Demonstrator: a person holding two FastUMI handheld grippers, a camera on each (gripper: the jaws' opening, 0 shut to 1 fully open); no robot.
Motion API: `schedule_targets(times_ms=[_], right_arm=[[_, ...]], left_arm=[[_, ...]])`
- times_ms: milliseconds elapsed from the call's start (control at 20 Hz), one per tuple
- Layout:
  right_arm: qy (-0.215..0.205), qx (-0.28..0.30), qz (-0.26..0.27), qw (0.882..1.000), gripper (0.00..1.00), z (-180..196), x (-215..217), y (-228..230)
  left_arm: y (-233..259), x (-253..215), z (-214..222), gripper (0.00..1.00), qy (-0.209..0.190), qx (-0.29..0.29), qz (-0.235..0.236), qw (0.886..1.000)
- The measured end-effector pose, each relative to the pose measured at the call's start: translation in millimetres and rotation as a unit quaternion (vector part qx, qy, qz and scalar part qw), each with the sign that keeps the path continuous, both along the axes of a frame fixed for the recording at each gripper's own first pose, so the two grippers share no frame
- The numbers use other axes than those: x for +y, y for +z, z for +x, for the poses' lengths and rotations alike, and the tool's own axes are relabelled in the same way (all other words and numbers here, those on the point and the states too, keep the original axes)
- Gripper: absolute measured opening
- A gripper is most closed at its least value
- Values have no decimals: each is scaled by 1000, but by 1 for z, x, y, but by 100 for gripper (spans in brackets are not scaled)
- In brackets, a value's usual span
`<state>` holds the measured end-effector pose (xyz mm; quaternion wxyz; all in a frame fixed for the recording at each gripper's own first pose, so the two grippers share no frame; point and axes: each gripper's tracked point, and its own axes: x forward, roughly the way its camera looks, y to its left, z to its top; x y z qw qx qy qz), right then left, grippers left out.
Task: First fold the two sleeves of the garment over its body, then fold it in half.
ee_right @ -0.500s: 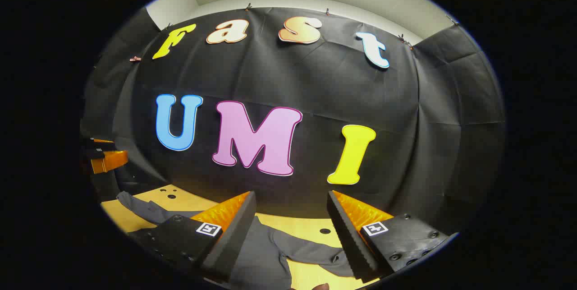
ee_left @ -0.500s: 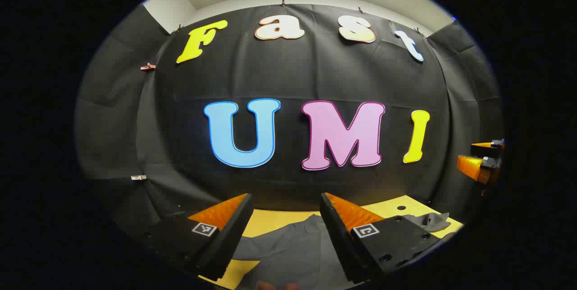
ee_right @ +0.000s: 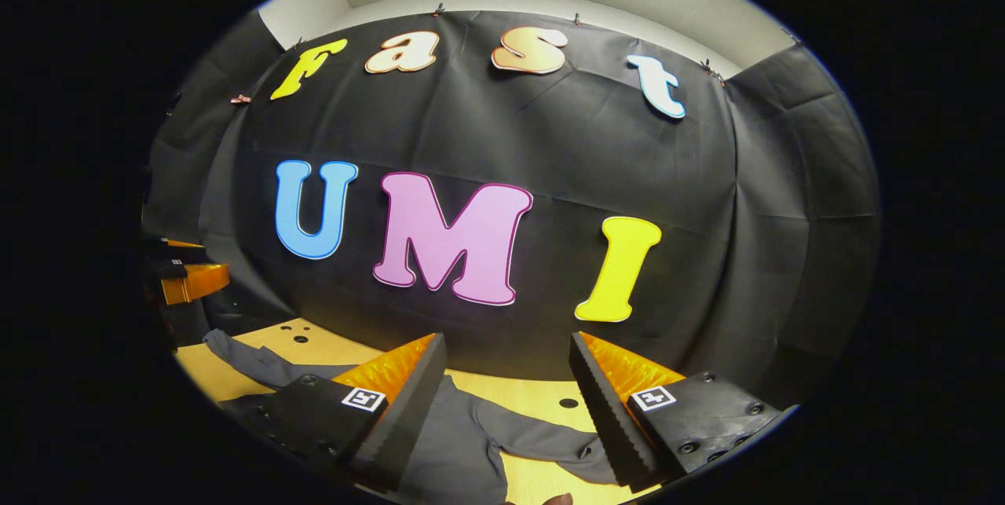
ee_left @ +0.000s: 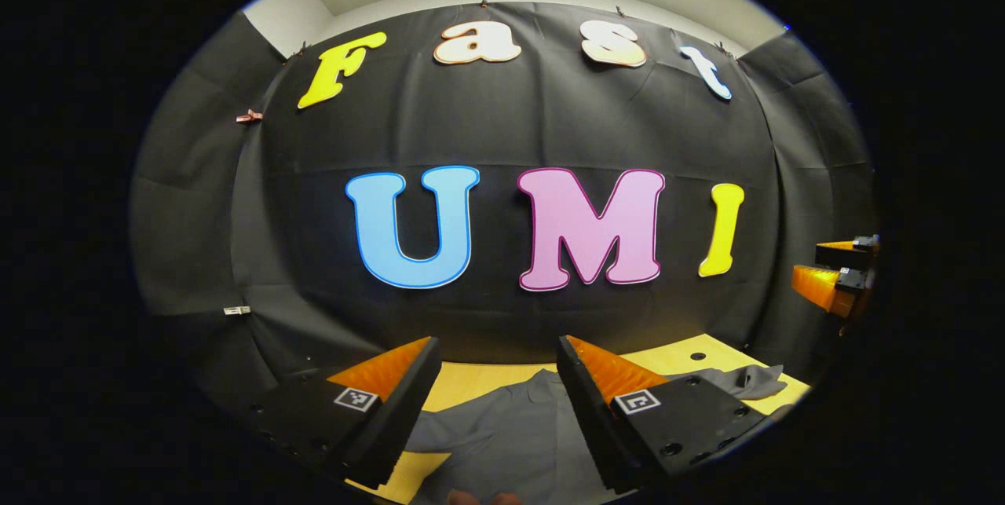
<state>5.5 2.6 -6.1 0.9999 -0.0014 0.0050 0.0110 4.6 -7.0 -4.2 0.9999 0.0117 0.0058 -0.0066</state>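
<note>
A dark grey garment [ee_left: 502, 430] lies spread on the yellow table [ee_left: 471, 383], its collar toward the booth wall. In the left gripper view one sleeve [ee_left: 750, 381] stretches out to the right. In the right gripper view the garment [ee_right: 463, 442] has a sleeve [ee_right: 251, 364] reaching left and another sleeve [ee_right: 550, 438] bent to the right. My left gripper [ee_left: 495, 352] hovers open above the garment, holding nothing. My right gripper [ee_right: 506, 348] also hangs open above the cloth. Each gripper shows far off at the edge of the other's view: the right gripper [ee_left: 840, 277] and the left gripper [ee_right: 184, 269].
The table [ee_right: 534, 399] has small round holes [ee_right: 567, 403] near its far edge, where it meets the black booth wall. A fingertip [ee_left: 479, 498] shows at the bottom of the left gripper view.
Both views have shifted slightly, the left one tilting down a little so more of the garment shows. Both grippers remain open and apart from the cloth.
</note>
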Motion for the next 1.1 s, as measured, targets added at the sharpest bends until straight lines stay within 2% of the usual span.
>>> schedule_targets(times_ms=[400, 450, 500, 600, 800, 1100], right_arm=[[4, 3, 2, 1000, 97, 3, -1, -5], [4, 8, 7, 1000, 92, 5, -2, -8], [1, 15, 11, 1000, 97, 8, -5, -13], [-11, 34, 21, 999, 97, 15, -22, -27], [-52, 81, 25, 995, 98, 37, -78, -78], [-105, 151, 22, 983, 98, 63, -163, -187]], left_arm=[[-2, -5, 2, 94, -2, 0, 8, 1000], [-4, -6, 2, 93, -3, 0, 7, 1000], [-4, -7, 2, 93, -2, 2, 8, 1000], [-9, -9, 3, 93, 0, 6, 7, 1000], [-14, -13, 3, 93, 3, 17, 18, 1000], [-24, -30, 4, 92, 0, 36, 31, 999]])
